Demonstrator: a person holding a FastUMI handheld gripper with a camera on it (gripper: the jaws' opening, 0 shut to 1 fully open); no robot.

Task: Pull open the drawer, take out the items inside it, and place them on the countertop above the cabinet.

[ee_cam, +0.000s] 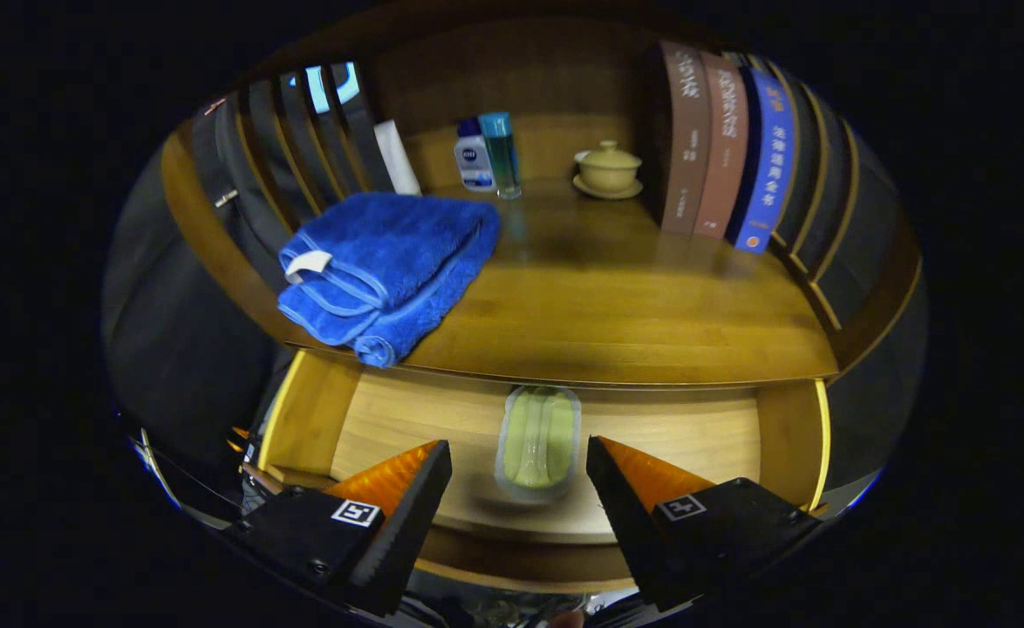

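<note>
Gripper (pixel 519 458) jaws spread wide, gripping nothing, hanging over the open drawer (pixel 390 419). Green soap in a clear case (pixel 538 440) lies on the drawer floor between the jaws, touching neither. Beyond the jaws, the worktop (pixel 617 305) carries a folded blue towel (pixel 385 270); farther back two bottles (pixel 488 155), a lidded teacup (pixel 608 167) and upright books (pixel 721 144).

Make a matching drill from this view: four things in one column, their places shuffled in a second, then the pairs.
1. towel
2. green case
3. lidded cup
4. books

A. upright at the countertop's right side
B. in the open drawer, lined up with the gap of the open gripper
C. folded on the countertop's left front corner
D. on a saucer at the back, left of the books

Pairs: 1-C, 2-B, 3-D, 4-A
</note>
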